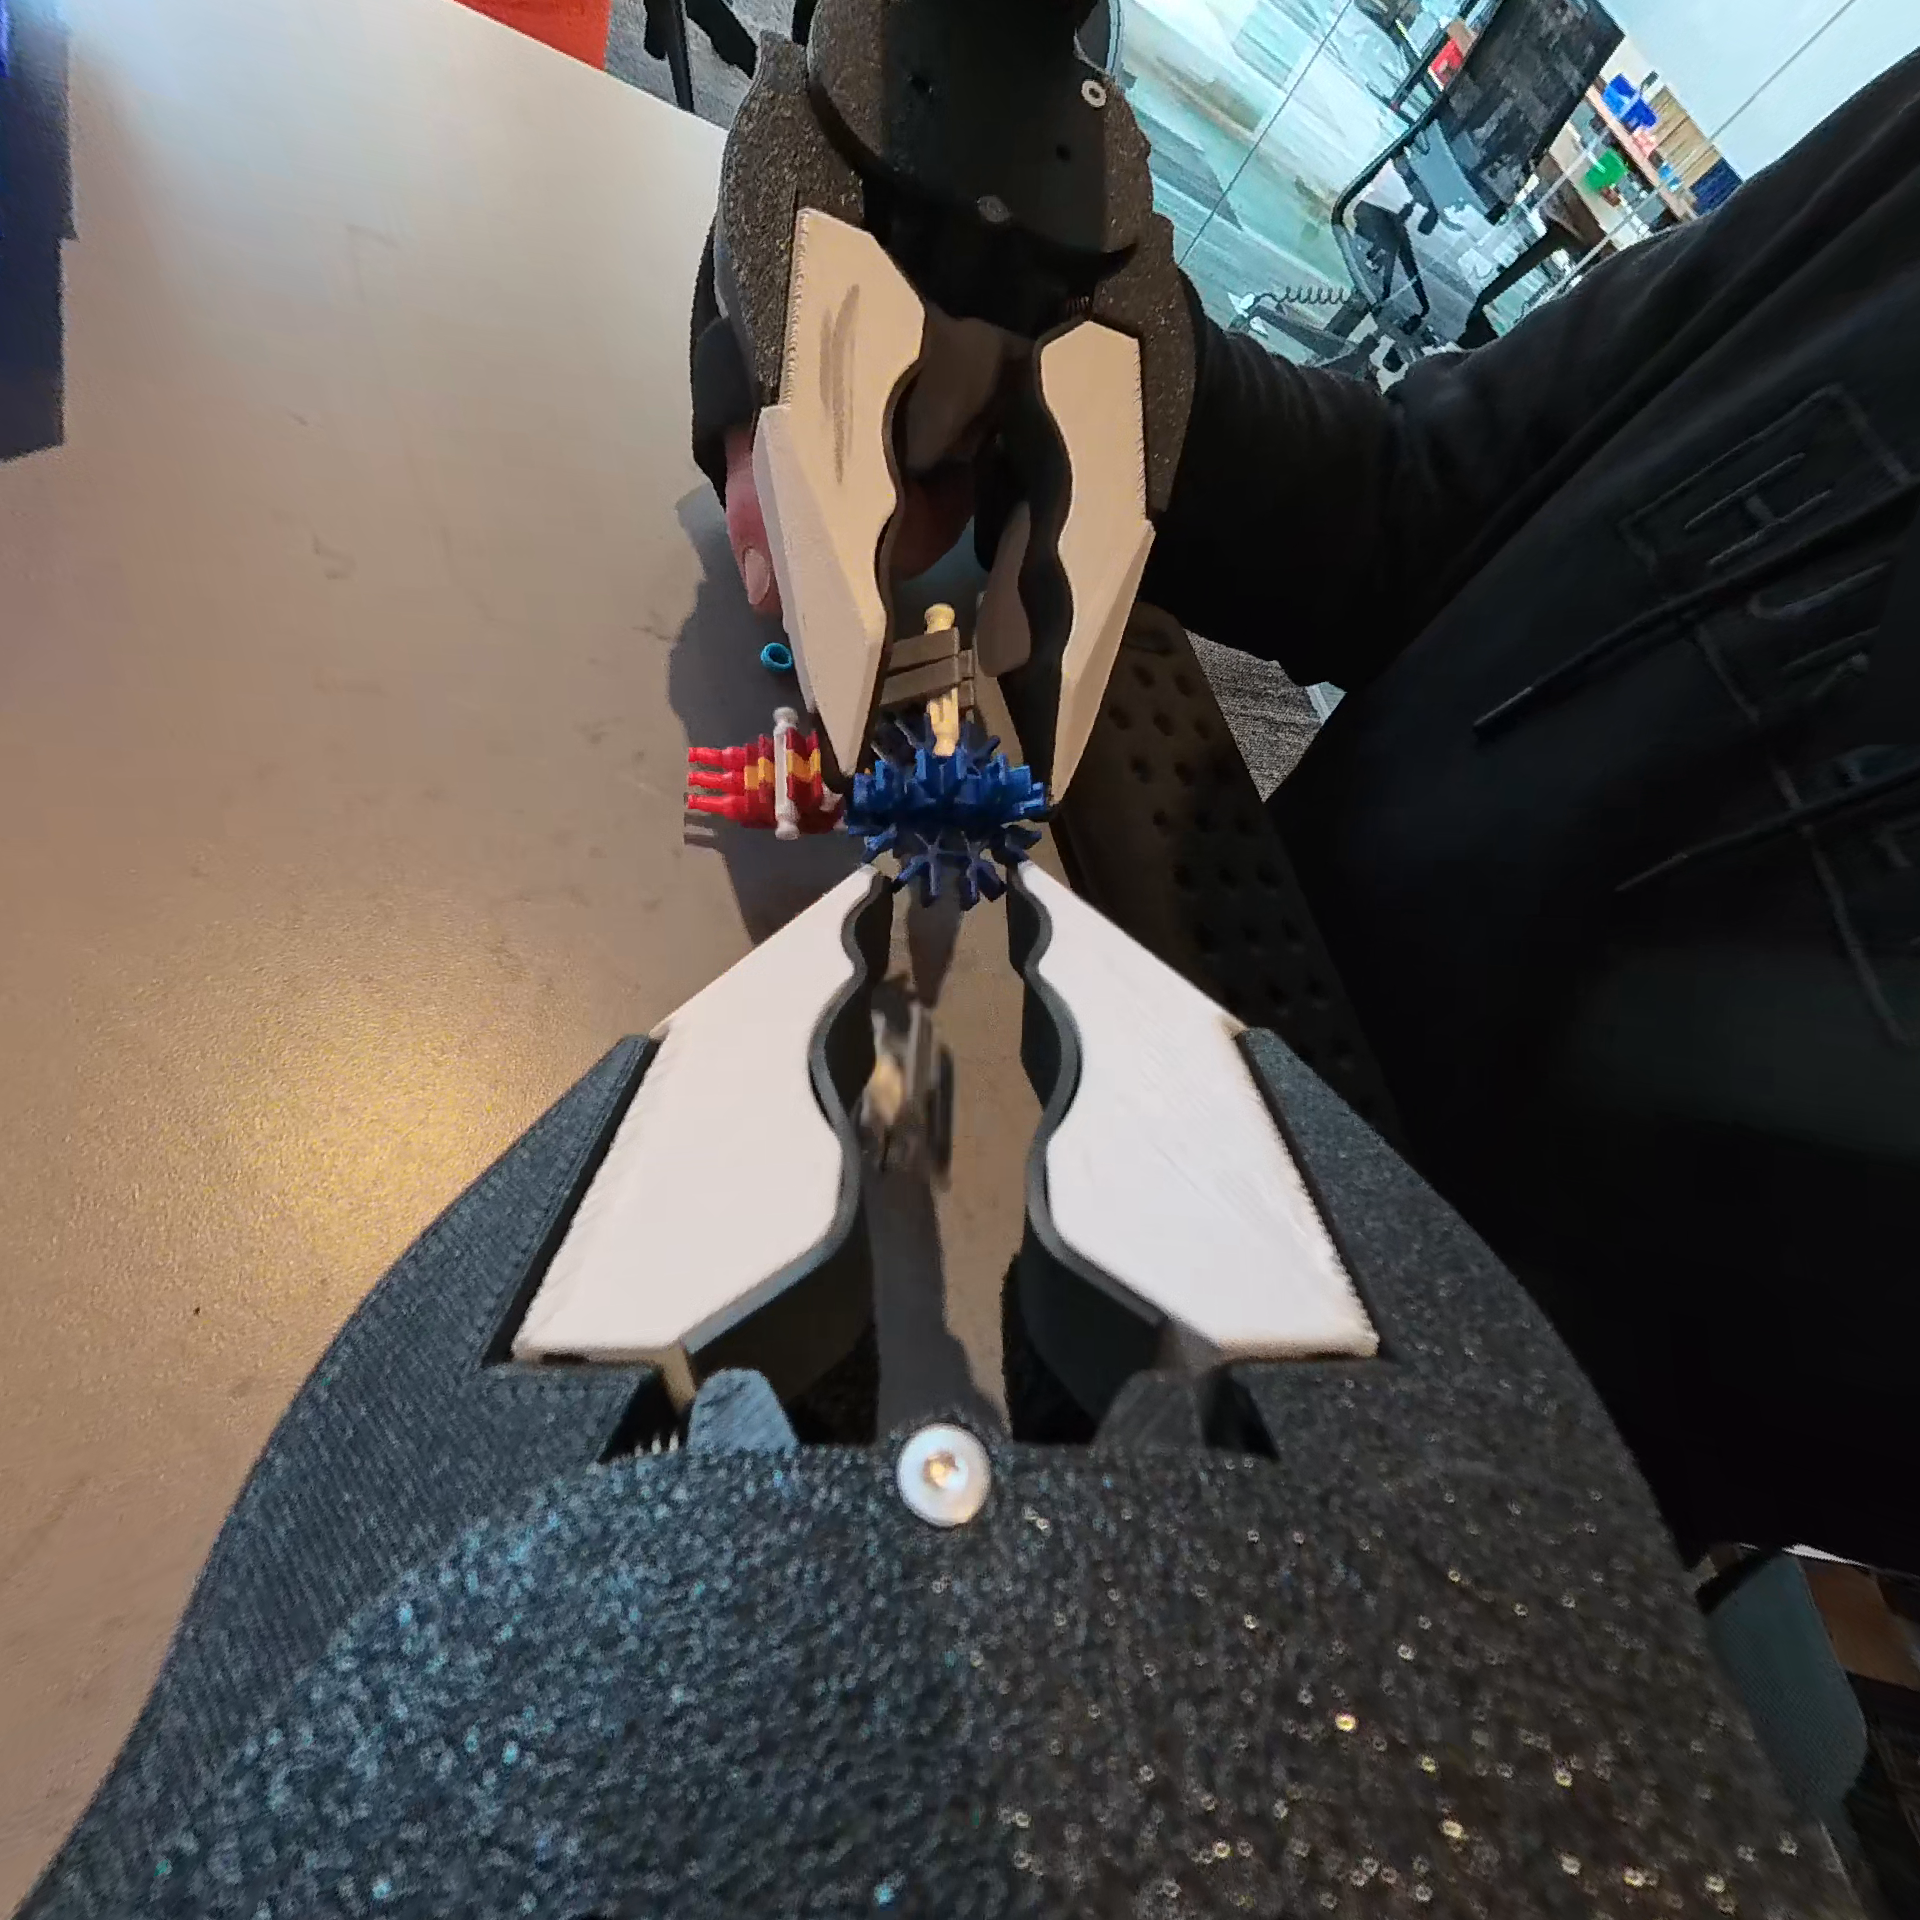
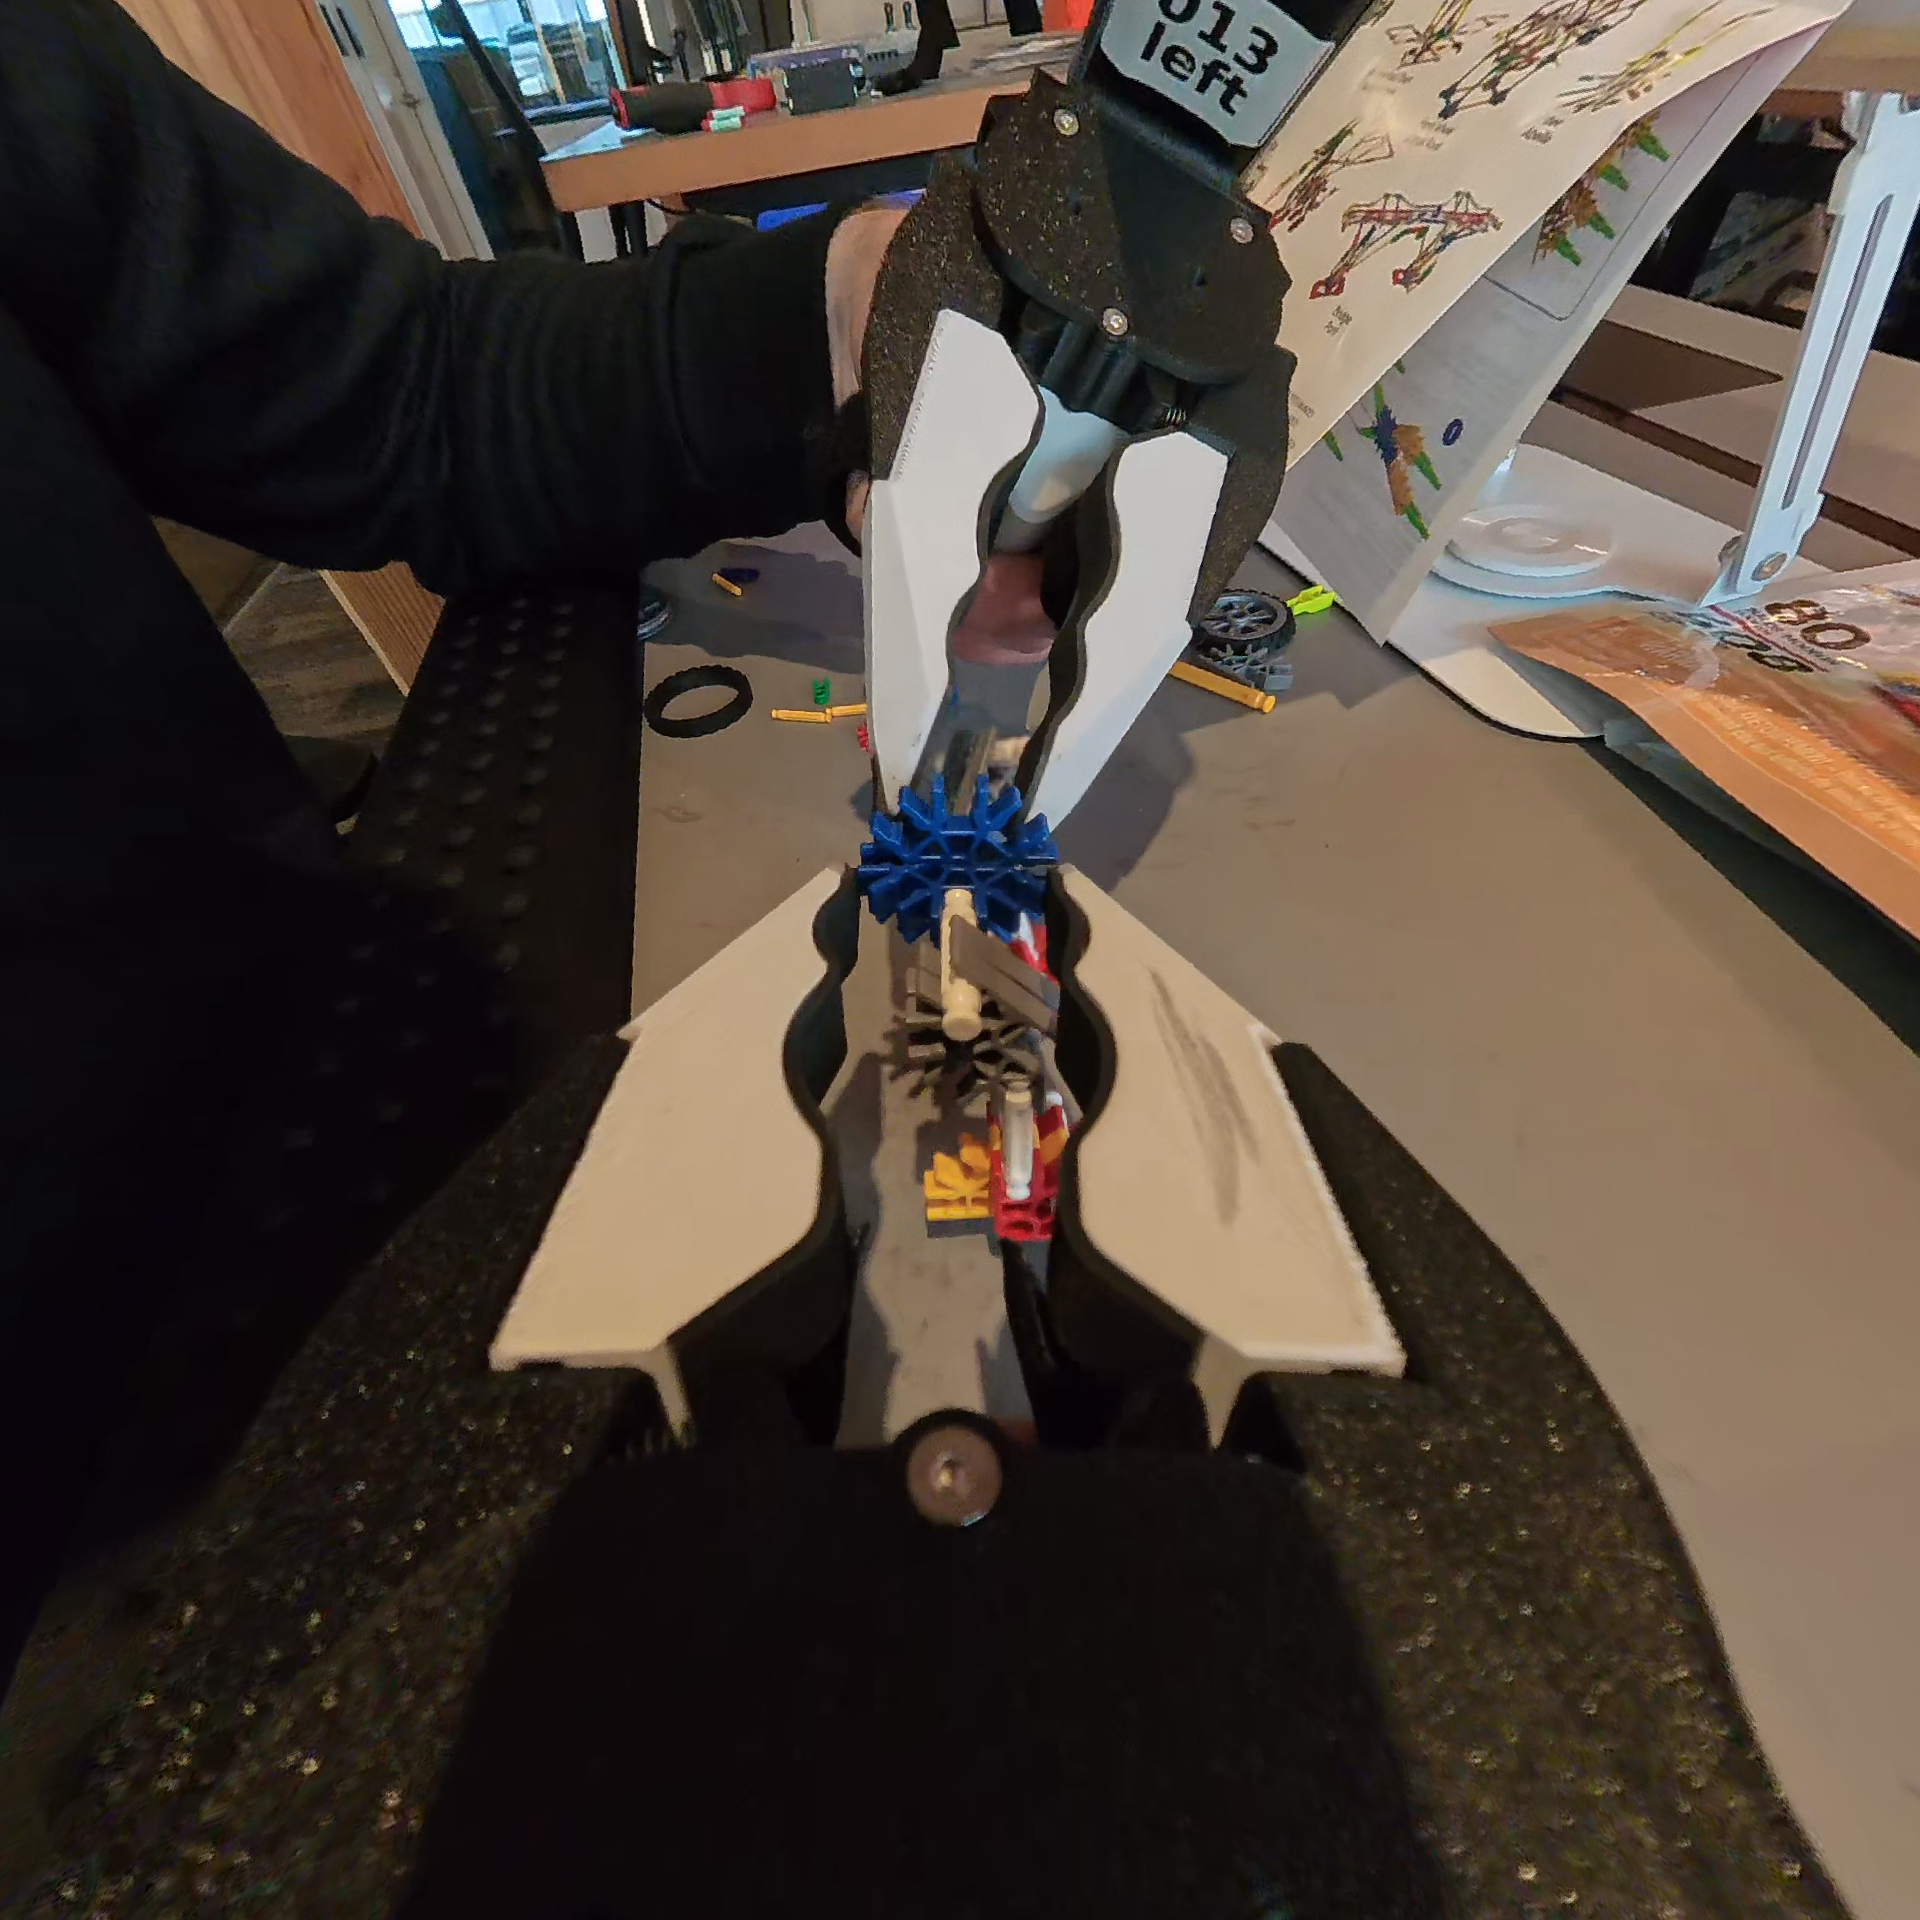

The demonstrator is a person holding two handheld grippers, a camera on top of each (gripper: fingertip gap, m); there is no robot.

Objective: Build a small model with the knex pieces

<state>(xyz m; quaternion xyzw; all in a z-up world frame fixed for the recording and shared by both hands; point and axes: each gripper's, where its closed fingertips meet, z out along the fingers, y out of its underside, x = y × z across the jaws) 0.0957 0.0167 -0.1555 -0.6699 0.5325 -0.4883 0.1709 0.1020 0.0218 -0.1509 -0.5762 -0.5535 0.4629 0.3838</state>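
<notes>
A small construction-toy assembly hangs between my two grippers, which face each other tip to tip. Its blue snowflake connectors (image 1: pixel 940 810) (image 2: pixel 956 852) sit at the meeting point. My left gripper (image 1: pixel 948 883) (image 2: pixel 966 790) is closed on one side of the blue cluster. My right gripper (image 2: pixel 951 883) (image 1: pixel 951 779) is closed on the other side. A cream rod (image 2: pixel 958 987) and a grey piece (image 2: pixel 1003 982) stick out of the cluster. Red and yellow connectors (image 1: pixel 753 784) (image 2: pixel 1023 1174) with a white rod are attached beside it.
The beige table (image 1: pixel 312 727) lies under the grippers. Loose parts lie on it: a black tyre (image 2: pixel 696 701), yellow rods (image 2: pixel 816 715), a wheel (image 2: pixel 1242 620), a small blue ring (image 1: pixel 774 657). An instruction sheet (image 2: pixel 1455 208), an orange bag (image 2: pixel 1766 707) and a white stand (image 2: pixel 1829 343) are at the right. A person in black sleeves holds both grippers.
</notes>
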